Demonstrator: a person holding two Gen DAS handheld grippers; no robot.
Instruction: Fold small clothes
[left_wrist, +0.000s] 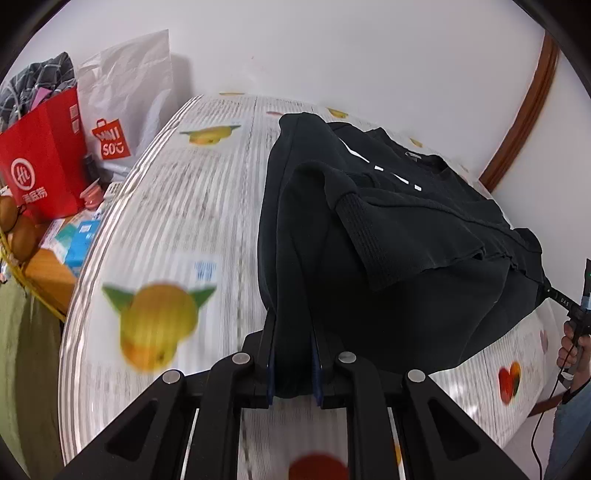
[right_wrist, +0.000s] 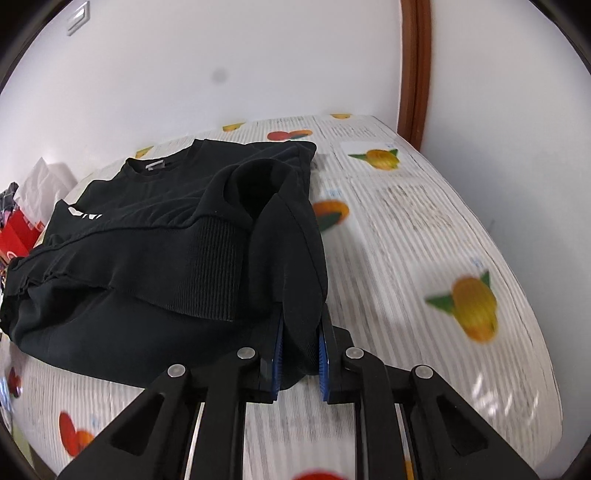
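The landmark here is the black sweatshirt (left_wrist: 388, 229), which lies on the table with the fruit-printed cloth (left_wrist: 177, 229), its sleeves already folded over the body and its lower hem lifted off the cloth. Far to the left of the sweatshirt, past the table edge, a red paper bag (left_wrist: 44, 162) stands with grey checked fabric (left_wrist: 40, 81) sticking out of its top; what more is inside cannot be seen. Just beside it, a little closer to the sweatshirt, stands a white shopping bag (left_wrist: 122, 92) with a red logo, and its content is hidden. At the left lower corner of the sweatshirt the left gripper (left_wrist: 293, 354) has its jaws clamped on a thick bunch of the hem. At the right lower corner the right gripper (right_wrist: 301, 350) does the same, its blue pads (right_wrist: 277, 354) pressing the fabric between them, just beside the ribbed cuff (right_wrist: 210, 266) of a sleeve. The sweatshirt looks soft and rather thick, not slippery, and it sags between the two holds, so it will probably drape and bend where it wants. It seems best to keep hold of both hem corners, with equal tension, so that the folded sleeves do not slide off. To the right of the sweatshirt the cloth is free up to the brown door frame (right_wrist: 415, 74).
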